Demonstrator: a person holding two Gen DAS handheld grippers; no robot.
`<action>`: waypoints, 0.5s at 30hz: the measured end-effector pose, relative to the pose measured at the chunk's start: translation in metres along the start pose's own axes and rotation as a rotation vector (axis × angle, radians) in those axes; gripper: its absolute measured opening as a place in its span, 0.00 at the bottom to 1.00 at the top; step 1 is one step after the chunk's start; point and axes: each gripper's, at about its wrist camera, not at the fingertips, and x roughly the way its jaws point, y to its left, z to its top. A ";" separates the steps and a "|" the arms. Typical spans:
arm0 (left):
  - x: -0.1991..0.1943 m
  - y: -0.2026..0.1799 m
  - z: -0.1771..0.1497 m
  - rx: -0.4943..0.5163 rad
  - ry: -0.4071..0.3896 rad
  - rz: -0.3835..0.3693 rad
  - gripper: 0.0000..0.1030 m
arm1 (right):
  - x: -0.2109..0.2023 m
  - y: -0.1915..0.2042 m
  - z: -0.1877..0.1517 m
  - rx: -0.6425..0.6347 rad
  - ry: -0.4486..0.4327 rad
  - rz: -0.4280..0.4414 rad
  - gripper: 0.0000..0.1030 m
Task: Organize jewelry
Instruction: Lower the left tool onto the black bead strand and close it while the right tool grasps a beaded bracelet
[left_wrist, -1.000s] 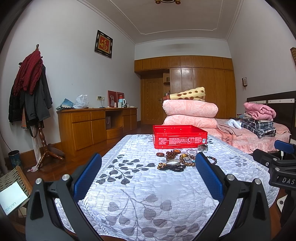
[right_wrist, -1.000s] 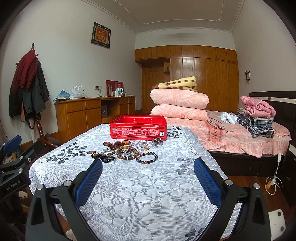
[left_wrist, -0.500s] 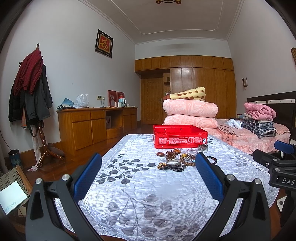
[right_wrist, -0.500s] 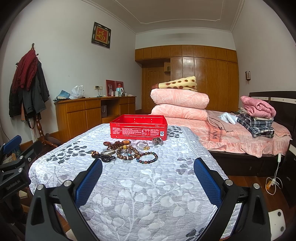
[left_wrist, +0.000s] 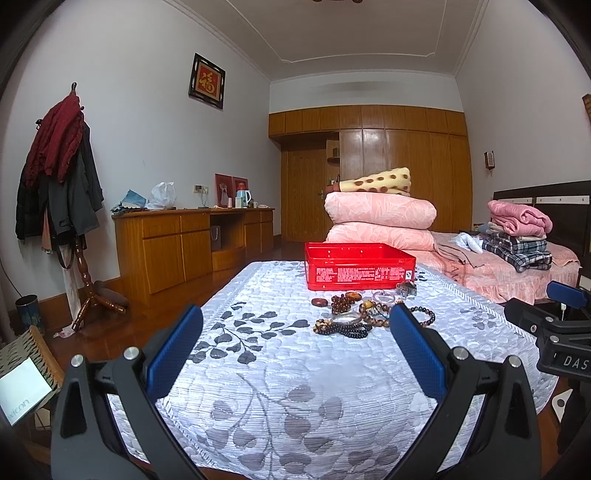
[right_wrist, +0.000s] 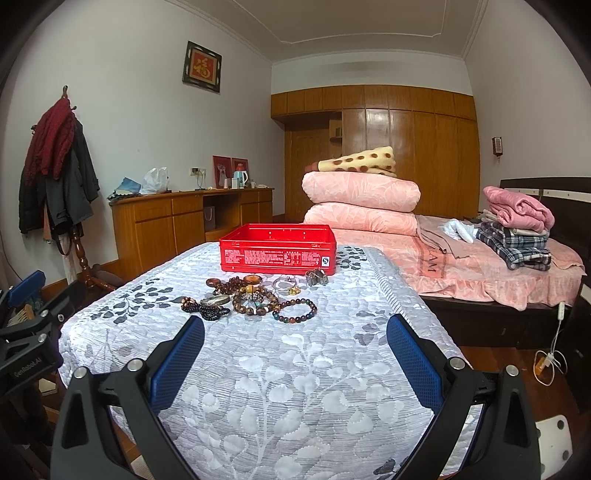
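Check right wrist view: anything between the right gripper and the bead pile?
Nothing. In the right wrist view only bare leaf-print cloth lies between the open right gripper and the bead pile.

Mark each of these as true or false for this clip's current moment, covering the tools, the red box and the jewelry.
1. Both tools are open and hold nothing. True: the left tool and the right tool each stand wide apart with only the quilted cover between their pads.
2. The bracelets already lie inside the red box. False: the jewelry pile sits on the cover in front of the red box.
3. The red box has a lid on it. False: it is open at the top.
4. A multicolored bead bracelet lies at the right edge of the pile. True.
5. The red box stands on the wooden cabinet. False: it stands on the quilted cover.
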 end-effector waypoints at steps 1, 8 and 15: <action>0.005 -0.003 0.000 0.002 0.007 0.000 0.95 | 0.001 -0.001 0.000 0.001 0.004 0.001 0.94; 0.036 0.002 0.000 0.005 0.106 0.005 0.95 | 0.024 -0.006 0.004 0.003 0.061 0.015 0.94; 0.089 0.001 0.004 0.011 0.254 -0.049 0.95 | 0.067 -0.016 0.010 0.035 0.173 0.046 0.94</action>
